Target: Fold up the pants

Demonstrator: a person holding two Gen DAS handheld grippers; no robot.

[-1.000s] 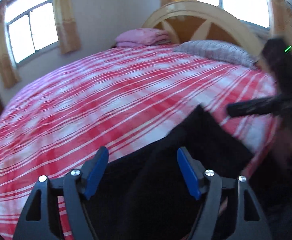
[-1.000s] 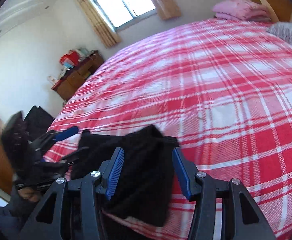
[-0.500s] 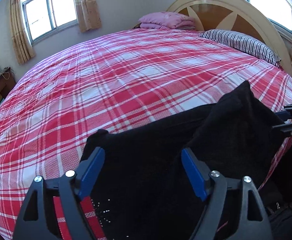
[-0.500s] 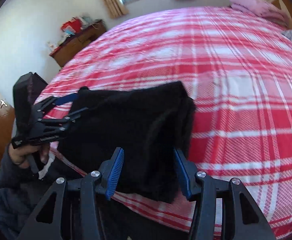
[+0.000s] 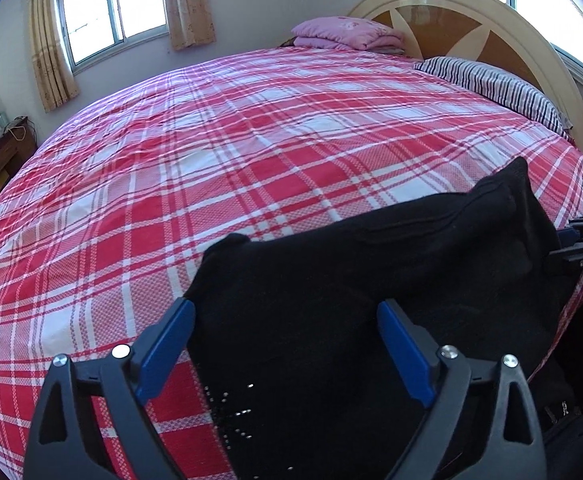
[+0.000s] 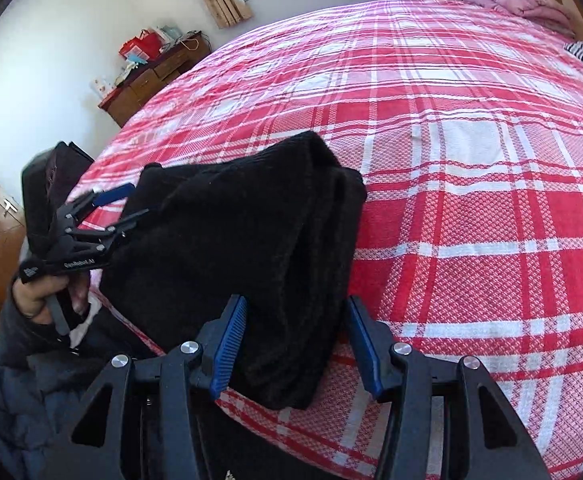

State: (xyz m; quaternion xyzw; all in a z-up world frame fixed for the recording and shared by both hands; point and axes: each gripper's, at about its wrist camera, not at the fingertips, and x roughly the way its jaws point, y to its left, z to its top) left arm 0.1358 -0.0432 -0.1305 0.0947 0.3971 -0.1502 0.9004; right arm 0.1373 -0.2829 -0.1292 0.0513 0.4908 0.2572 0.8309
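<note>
While both grippers gape, the left gripper (image 6: 121,210) bears unreadable white lettering beside black pants (image 6: 243,248)

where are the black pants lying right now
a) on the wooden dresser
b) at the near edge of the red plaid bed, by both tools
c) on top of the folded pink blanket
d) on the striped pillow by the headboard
b: the bunched black fabric pants lie on the near edge of the red and white plaid bedsheet, with the open left tool and the open right tool astride them, far from the pillow and blanket.
</note>
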